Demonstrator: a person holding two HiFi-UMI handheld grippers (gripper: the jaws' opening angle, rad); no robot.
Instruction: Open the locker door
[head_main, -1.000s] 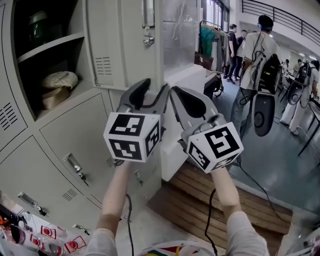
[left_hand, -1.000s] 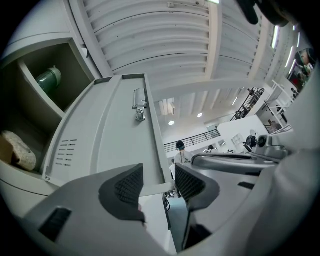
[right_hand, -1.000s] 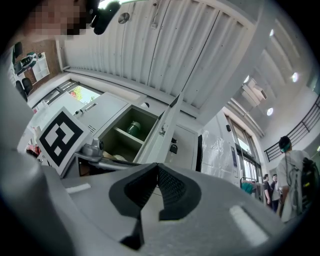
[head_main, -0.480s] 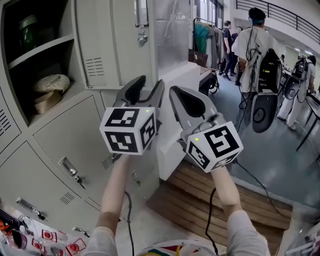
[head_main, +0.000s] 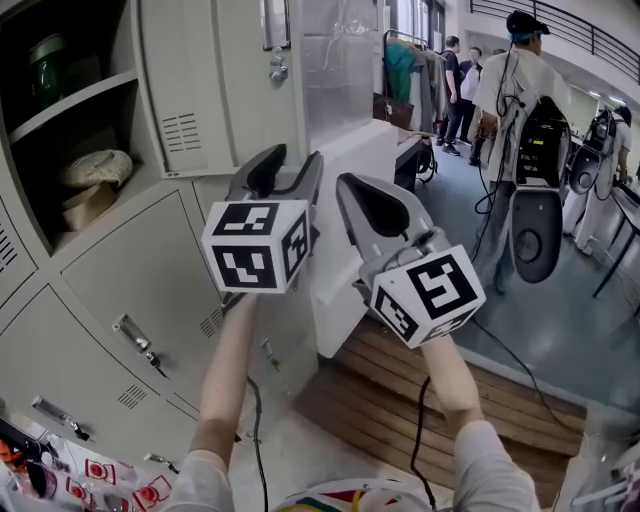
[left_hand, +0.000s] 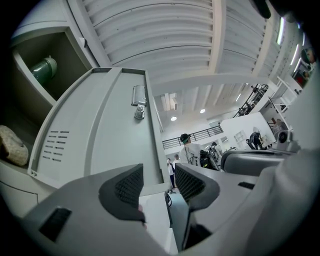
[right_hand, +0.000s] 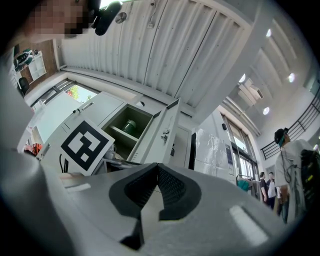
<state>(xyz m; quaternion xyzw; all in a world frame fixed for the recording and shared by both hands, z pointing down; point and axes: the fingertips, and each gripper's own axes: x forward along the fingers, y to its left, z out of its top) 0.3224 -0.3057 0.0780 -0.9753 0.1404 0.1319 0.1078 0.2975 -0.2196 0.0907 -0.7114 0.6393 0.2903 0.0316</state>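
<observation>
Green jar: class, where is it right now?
Head view, upper left: the green jar stands on the shelf inside the open locker, above the beige bundle and left of the swung-open door.

**Q:** Clearance ahead of my left gripper (head_main: 292, 160)?
**A:** Jaws apart, nothing between them. The locker door (head_main: 215, 90) stands swung out directly ahead, its latch (head_main: 272, 70) above my tips.

**Q:** Left of the door?
**A:** Open compartment (head_main: 60, 120). A shelf (head_main: 85, 97) divides it. A green jar (head_main: 45, 65) takes room above, a pale bundle (head_main: 95, 167) below.

**Q:** My right gripper (head_main: 348, 188)?
**A:** Jaws closed, just beside the left gripper. A white cabinet (head_main: 360, 150) blocks the way close ahead.

**Q:** Further right?
**A:** Bare floor (head_main: 560, 330), passable up to the people (head_main: 520, 90) standing in the aisle.
</observation>
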